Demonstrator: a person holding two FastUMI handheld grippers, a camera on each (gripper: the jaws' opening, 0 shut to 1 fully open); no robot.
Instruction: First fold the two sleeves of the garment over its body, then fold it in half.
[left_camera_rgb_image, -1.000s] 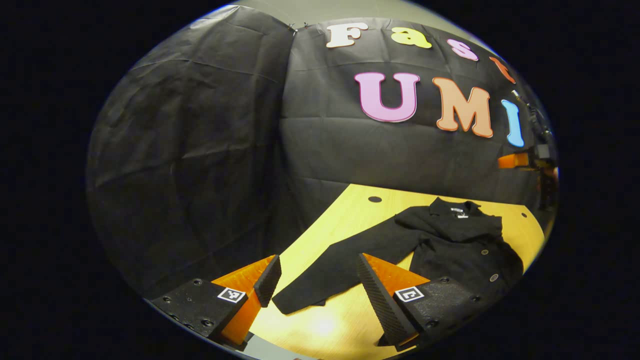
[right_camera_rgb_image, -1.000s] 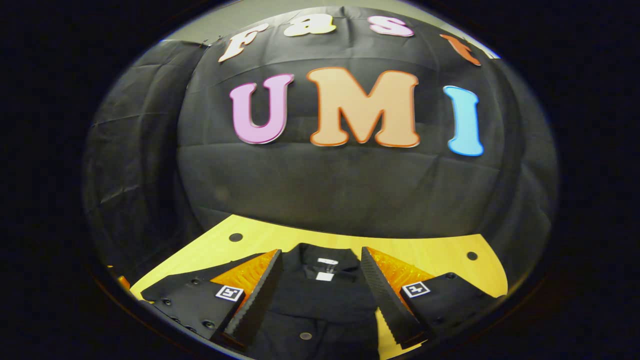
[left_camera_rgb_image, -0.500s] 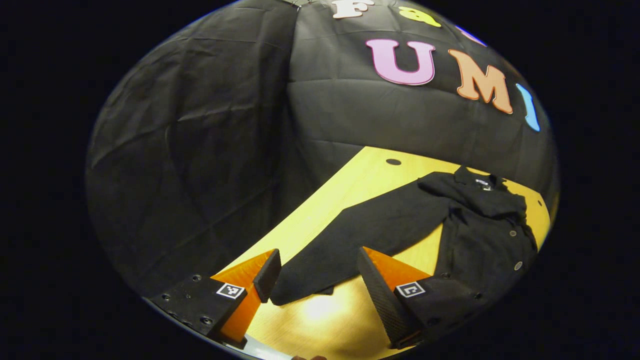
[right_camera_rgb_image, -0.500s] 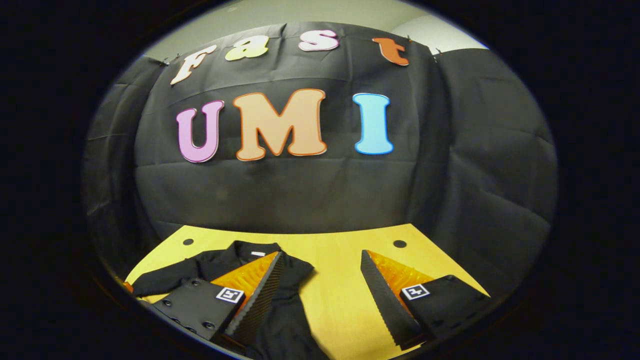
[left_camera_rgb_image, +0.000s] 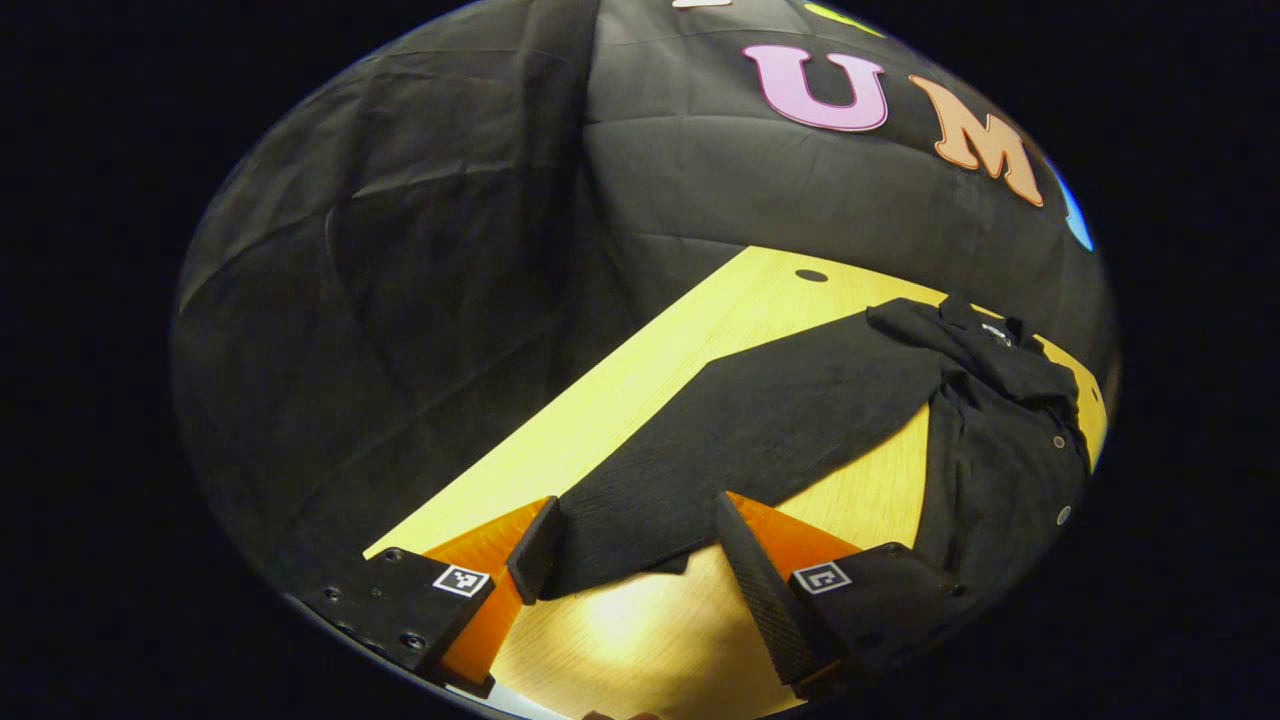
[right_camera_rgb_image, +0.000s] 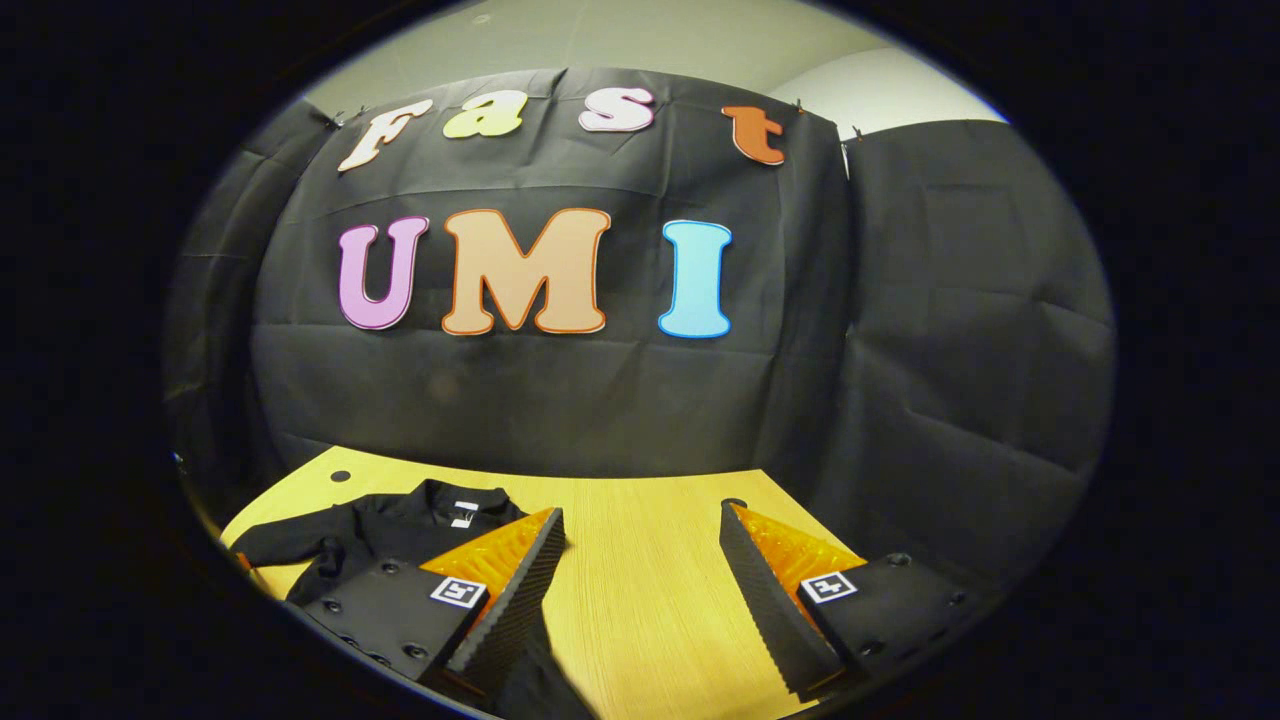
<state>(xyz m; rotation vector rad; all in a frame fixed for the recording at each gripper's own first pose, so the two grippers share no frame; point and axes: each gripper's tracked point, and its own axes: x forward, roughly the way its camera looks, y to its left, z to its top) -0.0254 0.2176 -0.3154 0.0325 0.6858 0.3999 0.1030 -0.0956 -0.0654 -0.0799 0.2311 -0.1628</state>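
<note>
**Left gripper lined up on the first sleeve cuff**

Left gripper (left_camera_rgb_image: 635, 560), in the left gripper view, has its jaws spread wide with the end of one sleeve (left_camera_rgb_image: 720, 450) lying between them. That sleeve belongs to a dark garment (left_camera_rgb_image: 1000, 440) with buttons down the front, and it stretches flat and straight across the wooden table (left_camera_rgb_image: 640, 380) toward the camera. The cuff reaches just inside the gap between the two fingers, and the far finger seems to be at the cuff's corner, though whether it really touches the cloth cannot be told. Nothing is pinched yet. The body of the garment lies farther away to the right, collar toward the wall of the booth.

In the right gripper view, the right gripper (right_camera_rgb_image: 640, 590) is also wide open and holds nothing. Bare table shows between its fingers. The garment (right_camera_rgb_image: 400, 530) lies to the left, partly behind the near finger, with the collar and a small white tag visible.

Judging from this, the task is at its first step: no sleeve is folded over the body yet. The next move probably calls for the left gripper to go down a little, close on the cuff, lift it and carry it across the body. The grip should take the whole cuff edge, otherwise the sleeve may twist or slip out.
</note>
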